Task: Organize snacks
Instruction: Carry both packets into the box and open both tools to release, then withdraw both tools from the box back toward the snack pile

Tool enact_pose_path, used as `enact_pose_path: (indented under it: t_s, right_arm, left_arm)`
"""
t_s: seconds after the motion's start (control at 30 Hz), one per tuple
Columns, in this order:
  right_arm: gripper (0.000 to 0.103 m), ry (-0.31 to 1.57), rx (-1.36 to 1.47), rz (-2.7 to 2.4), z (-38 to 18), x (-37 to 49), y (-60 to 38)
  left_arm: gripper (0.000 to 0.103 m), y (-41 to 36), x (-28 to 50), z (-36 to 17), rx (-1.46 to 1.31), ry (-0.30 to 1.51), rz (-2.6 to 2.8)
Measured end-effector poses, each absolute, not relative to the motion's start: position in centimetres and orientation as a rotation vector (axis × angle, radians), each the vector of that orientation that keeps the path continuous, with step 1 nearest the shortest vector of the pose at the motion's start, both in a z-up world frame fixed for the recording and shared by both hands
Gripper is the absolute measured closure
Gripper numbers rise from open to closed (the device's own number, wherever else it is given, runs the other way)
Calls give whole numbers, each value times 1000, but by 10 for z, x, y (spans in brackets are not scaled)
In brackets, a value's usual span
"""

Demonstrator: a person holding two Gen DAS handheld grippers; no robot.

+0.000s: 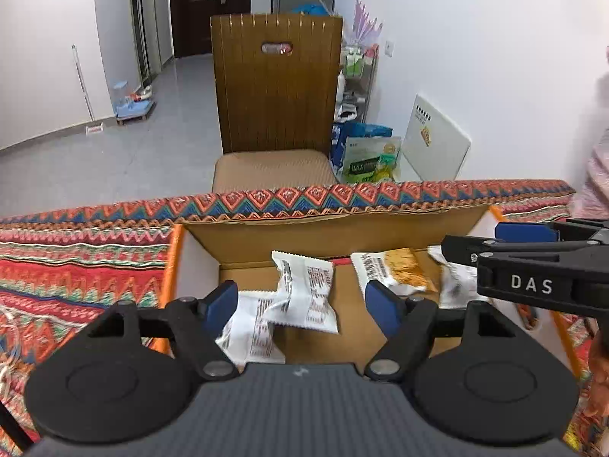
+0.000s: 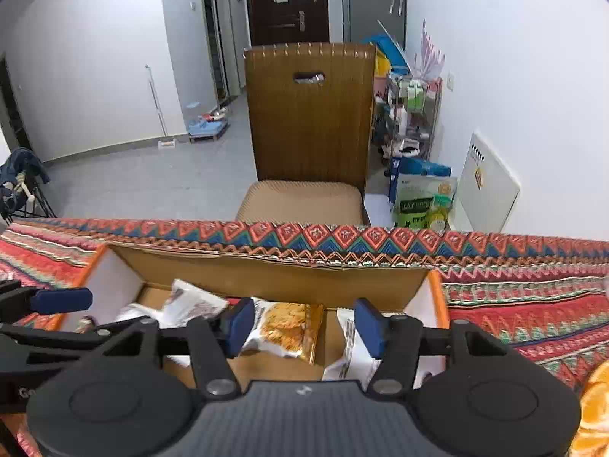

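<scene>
A wooden chair (image 2: 308, 122) stands beyond the far edge of your patterned tablecloth (image 2: 525, 304). The open cardboard box (image 2: 274, 278) has low walls and bare floor. Your left gripper (image 1: 300, 301) gapes wide over white snack packets (image 1: 304, 289); your right gripper (image 2: 304, 323), also wide and empty, hovers above the yellow snack packet (image 2: 285, 327).

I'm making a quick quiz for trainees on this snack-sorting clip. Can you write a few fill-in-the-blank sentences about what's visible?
1. The snack packets lie inside a ____ box.
2. The box sits on a patterned ____.
3. Both the left tongs and the right tongs are ____, gripping nothing.
4. Beyond the table stands a brown ____.

Missing words: cardboard; tablecloth; open; chair
</scene>
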State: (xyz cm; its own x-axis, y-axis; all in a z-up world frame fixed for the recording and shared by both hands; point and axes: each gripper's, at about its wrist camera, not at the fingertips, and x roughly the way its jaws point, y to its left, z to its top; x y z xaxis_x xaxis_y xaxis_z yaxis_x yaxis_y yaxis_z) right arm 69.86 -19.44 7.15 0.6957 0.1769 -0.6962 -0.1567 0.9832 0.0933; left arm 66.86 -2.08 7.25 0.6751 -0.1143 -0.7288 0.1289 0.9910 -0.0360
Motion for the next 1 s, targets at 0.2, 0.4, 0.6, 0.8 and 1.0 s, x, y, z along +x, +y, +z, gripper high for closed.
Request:
enact_pose_path:
  t_s: [0.2,0.4,0.6,0.8,1.0]
  right_arm:
    - [28,727,36,215,109,636,-203]
    - [22,683,20,245,133,563,-211]
    - [19,634,-3,257,144,485,-221]
    - [15,588,-15,279,142,414,-233]
    - [14,558,-6,280,126,350,-251]
  left_arm:
    - [13,-22,605,115,33,727,-143]
    - [5,-22,526,145,42,646,-152]
    - [2,-21,448,158,45,595,-168]
    - [2,-15,372,155,30,551,-176]
    - [0,-4,298,136,-25,530,-174]
